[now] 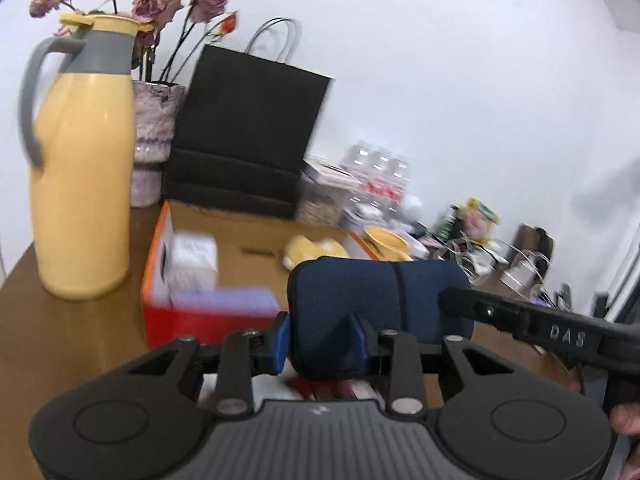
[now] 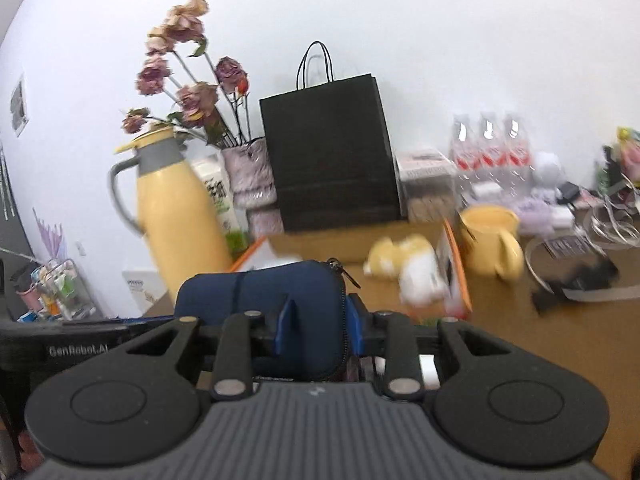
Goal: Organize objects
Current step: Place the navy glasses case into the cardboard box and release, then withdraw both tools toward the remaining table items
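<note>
Navy zip pouch (image 1: pixel 380 304) — long axis level, held between both grippers

Each wrist camera looked forward along its own gripper's fingers, close over the table (image 1: pixel 80 332) and tilted slightly down. Both views shared the yellow jug (image 1: pixel 86 184), black bag (image 2: pixel 332 152) and white wall (image 2: pixel 440 32).

A brown wooden worktop (image 2: pixel 560 340) carries a tall yellow jug (image 1: pixel 86 184), a vase of dried roses (image 1: pixel 154 140), a black paper bag (image 2: pixel 332 152), an open cardboard box (image 1: pixel 248 248) and a yellow mug (image 2: pixel 490 240).
</note>
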Demonstrator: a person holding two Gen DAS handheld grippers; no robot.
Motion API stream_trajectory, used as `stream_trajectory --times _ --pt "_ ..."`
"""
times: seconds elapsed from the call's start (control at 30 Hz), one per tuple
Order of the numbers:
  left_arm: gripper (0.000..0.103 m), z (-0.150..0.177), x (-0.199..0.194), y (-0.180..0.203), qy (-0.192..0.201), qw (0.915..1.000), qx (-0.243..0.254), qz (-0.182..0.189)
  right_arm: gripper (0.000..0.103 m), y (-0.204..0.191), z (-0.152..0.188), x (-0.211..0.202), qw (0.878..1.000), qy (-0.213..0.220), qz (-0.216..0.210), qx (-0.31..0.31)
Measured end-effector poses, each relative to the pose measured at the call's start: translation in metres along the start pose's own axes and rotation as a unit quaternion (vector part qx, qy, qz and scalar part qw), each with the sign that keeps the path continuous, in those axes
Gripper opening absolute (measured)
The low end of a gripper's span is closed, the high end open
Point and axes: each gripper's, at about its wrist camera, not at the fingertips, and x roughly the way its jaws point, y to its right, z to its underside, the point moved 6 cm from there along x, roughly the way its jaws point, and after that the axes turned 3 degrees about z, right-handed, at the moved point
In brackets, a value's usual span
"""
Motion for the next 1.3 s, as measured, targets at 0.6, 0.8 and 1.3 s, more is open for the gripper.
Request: stream_trajectory --times 0.6,0.8,1.3 --pt "0.059 -0.019 0.123 -0.085 -0.091 0.9774 0.101 -0.162 0.066 0.015 0.019 0.179 0.986 -0.148 0.068 -0.028" --pt "0.031 0.0 0.124 -0.077 -0.098 0.9769 0.105 -0.158 0.055 0.072 0.024 0.146 0.987 -0.111 0.116 -0.009" --pt "0.061 -0.003 0.032 -0.041 0.0 0.992 0.055 -0.114 0.075 0.068 0.014 0.071 0.995 -0.034 0.095 -0.024"
